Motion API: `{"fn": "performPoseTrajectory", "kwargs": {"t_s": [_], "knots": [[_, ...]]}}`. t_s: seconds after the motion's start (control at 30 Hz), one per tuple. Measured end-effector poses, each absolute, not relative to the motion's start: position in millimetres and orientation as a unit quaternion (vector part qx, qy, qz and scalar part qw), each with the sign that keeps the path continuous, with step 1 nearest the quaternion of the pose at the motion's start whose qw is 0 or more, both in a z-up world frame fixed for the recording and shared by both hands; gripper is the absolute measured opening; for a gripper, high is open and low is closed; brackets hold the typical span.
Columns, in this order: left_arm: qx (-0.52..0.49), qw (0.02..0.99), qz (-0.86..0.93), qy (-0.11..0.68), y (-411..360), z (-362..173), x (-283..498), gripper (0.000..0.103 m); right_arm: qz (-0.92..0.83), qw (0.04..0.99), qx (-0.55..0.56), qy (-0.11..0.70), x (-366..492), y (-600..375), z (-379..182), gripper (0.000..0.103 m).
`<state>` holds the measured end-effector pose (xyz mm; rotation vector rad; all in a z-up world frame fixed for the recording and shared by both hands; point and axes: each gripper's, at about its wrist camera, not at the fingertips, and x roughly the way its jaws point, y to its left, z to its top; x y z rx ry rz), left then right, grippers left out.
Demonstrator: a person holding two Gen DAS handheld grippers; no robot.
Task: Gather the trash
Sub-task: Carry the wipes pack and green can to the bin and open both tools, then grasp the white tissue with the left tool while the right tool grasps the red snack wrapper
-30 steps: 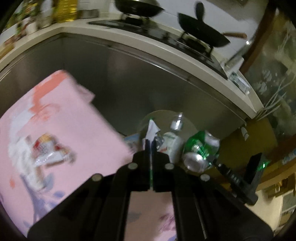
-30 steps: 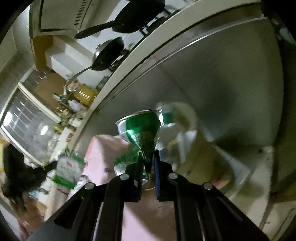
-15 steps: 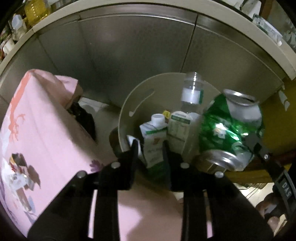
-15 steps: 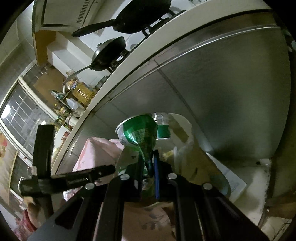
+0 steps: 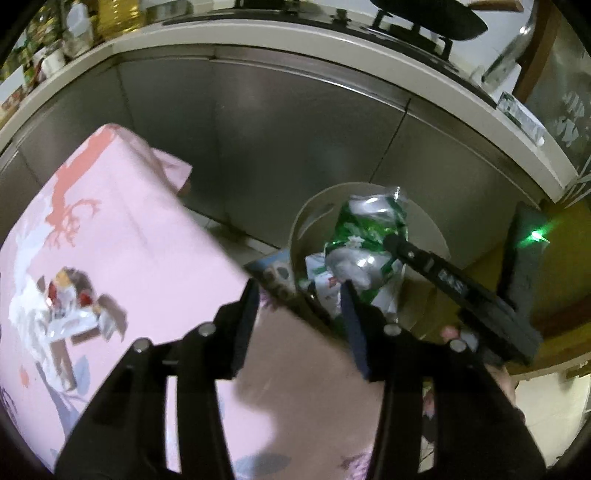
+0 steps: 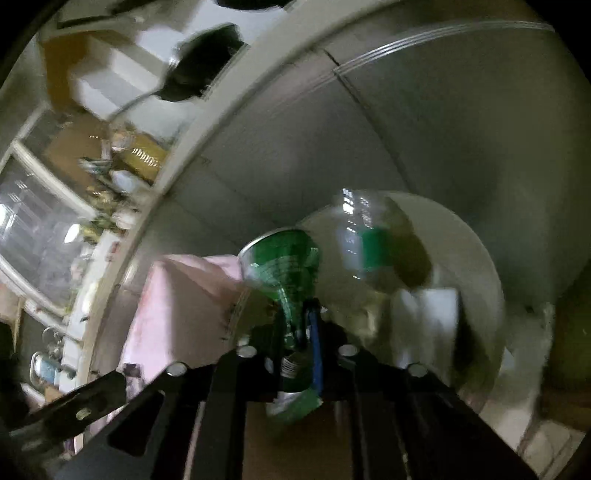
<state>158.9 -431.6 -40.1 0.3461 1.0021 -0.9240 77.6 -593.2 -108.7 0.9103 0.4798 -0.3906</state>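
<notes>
A round beige trash bin (image 5: 314, 218) stands on the floor by the steel cabinets and holds a milk carton (image 5: 323, 282) and a clear bottle (image 6: 364, 243). My right gripper (image 6: 299, 325) is shut on a crushed green can (image 6: 284, 258) and holds it over the bin; the can also shows in the left wrist view (image 5: 369, 236). My left gripper (image 5: 299, 295) is open and empty, above the edge of the pink-clothed table (image 5: 122, 243) next to the bin (image 6: 472, 251).
A crumpled wrapper (image 5: 70, 314) lies on the pink cloth at the left. Steel cabinet doors (image 5: 280, 129) stand behind the bin under a counter with a wok (image 5: 428, 14). A blue-printed packet (image 5: 273, 269) lies on the floor beside the bin.
My left gripper opened wide, let the milk carton fall into the bin and drew back over the table. My right gripper moved the green can over the bin.
</notes>
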Motion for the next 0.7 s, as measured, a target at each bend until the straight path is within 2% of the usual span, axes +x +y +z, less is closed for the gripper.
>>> {"fn": "performPoseTrajectory", "kwargs": {"t_s": [0.03, 0.07, 0.1, 0.17, 0.4, 0.7], "knots": [[0.156, 0.766, -0.424, 0.458, -424, -39, 159, 0.044, -0.187, 0.853, 0.437, 0.215, 69, -591, -109, 0.031], [0.153, 0.769, -0.422, 0.455, -414, -37, 160, 0.044, -0.191, 0.856, 0.434, 0.205, 62, -589, -107, 0.044], [0.15, 0.772, -0.42, 0.454, -405, -35, 160, 0.044, -0.196, 0.862, 0.425, 0.195, 53, -584, -104, 0.051], [0.14, 0.777, -0.411, 0.455, -386, -32, 163, 0.044, -0.203, 0.866, 0.416, 0.187, 41, -580, -100, 0.055], [0.08, 0.805, -0.374, 0.454, -301, -19, 182, 0.044, -0.2, 0.858, 0.443, 0.165, 2, -571, -96, 0.055], [0.01, 0.851, -0.245, 0.464, -139, -25, 214, 0.046, -0.149, 0.884, 0.41, 0.17, 31, -519, -64, 0.055]]}}
